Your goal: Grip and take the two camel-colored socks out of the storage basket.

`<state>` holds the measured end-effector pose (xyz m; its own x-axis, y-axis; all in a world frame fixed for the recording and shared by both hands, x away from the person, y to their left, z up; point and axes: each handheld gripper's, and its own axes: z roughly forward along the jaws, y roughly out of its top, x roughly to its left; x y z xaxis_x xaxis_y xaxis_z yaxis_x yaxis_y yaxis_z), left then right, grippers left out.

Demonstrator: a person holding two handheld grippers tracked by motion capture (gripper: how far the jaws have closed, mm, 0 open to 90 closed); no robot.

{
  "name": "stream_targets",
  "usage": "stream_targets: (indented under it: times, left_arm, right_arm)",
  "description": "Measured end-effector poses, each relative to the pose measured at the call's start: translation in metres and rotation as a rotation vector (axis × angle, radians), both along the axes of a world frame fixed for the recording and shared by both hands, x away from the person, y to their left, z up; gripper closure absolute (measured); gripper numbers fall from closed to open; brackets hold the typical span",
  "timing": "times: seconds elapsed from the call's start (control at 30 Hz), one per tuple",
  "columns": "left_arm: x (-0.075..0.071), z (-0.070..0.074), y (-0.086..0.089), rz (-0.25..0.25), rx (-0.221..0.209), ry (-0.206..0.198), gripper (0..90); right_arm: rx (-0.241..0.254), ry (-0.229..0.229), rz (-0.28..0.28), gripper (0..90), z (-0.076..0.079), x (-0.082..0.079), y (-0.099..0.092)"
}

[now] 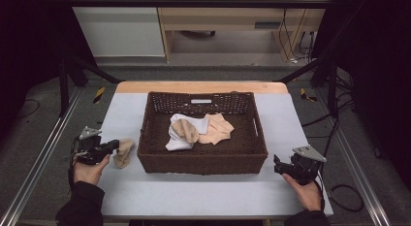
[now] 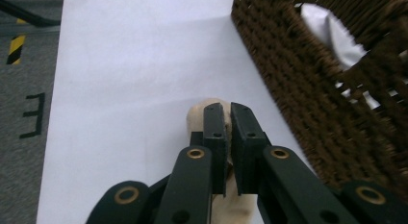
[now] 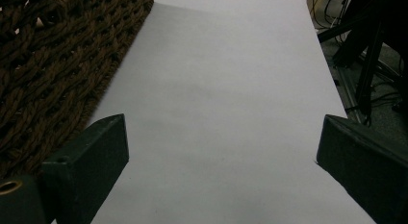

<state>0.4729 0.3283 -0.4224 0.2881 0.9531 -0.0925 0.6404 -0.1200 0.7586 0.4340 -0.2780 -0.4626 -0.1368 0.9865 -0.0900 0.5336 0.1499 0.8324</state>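
Note:
A beige sock [image 1: 124,152] lies on the white table cover just left of the brown wicker basket [image 1: 203,163]. My left gripper [image 1: 115,145] is shut on it. In the left gripper view the jaws [image 2: 226,108] stand nearly together, with the sock [image 2: 197,116] poking out past their tips and beneath them. The basket wall [image 2: 327,113] runs close on the right there. My right gripper [image 1: 277,164] rests low at the basket's front right corner, open, with bare table between its fingers [image 3: 223,125].
Inside the basket lie a white cloth [image 1: 179,138] and beige socks [image 1: 215,129]. The basket wall [image 3: 48,65] sits left of the right gripper. The table cover [image 1: 194,192] extends in front of the basket. Metal frame rails run along both sides.

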Motion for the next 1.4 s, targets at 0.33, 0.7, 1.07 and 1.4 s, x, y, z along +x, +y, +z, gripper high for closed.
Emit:
stream_targets:
  times: [0.33,0.7,1.07,1.4]
  left_arm:
    - [0.001,-0.001,0.005,0.029,0.049,-0.039,54.8]
    - [-0.004,0.014,0.004,0.024,0.039,-0.1,54.0]
    - [-0.016,0.043,-0.018,-0.002,-0.006,-0.191,51.3]
    - [-0.023,0.059,-0.046,-0.044,-0.017,-0.232,49.5]
  right_arm:
    - [0.002,-0.001,-0.002,4.4,0.0,-0.001,-0.001]
    - [0.006,-0.002,-0.002,4.5,0.001,-0.001,-0.002]
    - [0.012,-0.001,-0.006,4.4,0.001,-0.001,-0.002]
    - [0.02,-0.006,-0.006,4.4,0.002,-0.001,-0.002]
